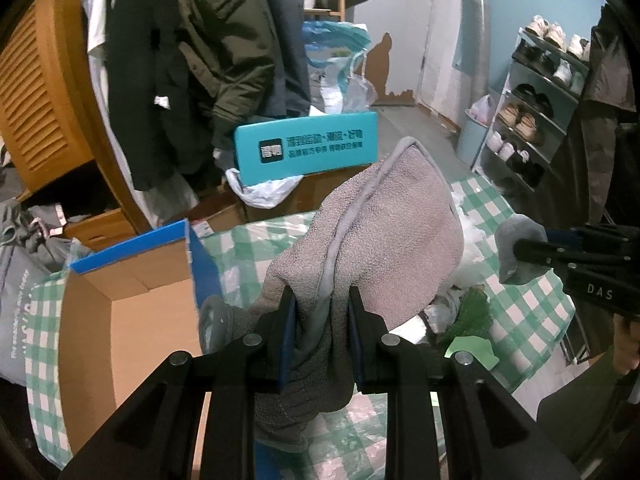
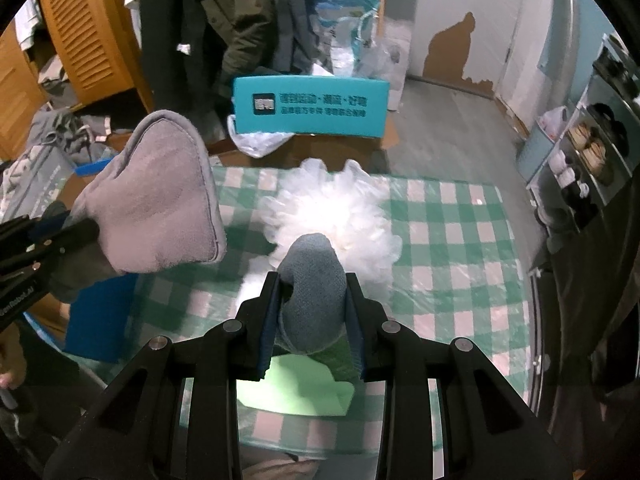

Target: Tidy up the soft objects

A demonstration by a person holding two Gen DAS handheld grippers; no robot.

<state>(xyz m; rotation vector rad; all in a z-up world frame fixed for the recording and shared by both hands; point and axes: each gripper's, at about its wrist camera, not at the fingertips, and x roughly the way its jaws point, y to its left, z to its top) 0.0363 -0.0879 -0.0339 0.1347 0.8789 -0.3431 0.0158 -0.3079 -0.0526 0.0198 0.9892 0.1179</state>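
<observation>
My left gripper (image 1: 322, 292) is shut on a grey fleece cloth (image 1: 392, 220) that bulges up beyond the fingers and hangs down below them. It hangs over the checked table (image 1: 256, 248), just right of an open cardboard box (image 1: 132, 280) with blue outer sides. My right gripper (image 2: 312, 280) is shut on a small blue-grey knitted soft piece (image 2: 314, 304) above a white fluffy heap (image 2: 340, 208). The right wrist view has the left gripper (image 2: 86, 230) and fleece cloth (image 2: 160, 204) at its left. In the left wrist view, the right gripper (image 1: 518, 250) enters from the right.
A light green sheet (image 2: 292, 388) and a dark green cloth (image 1: 474, 312) lie on the table below the right gripper. A teal box (image 2: 310, 106) stands beyond the table's far edge. Coats hang behind; a shoe rack (image 1: 532, 108) stands at the right.
</observation>
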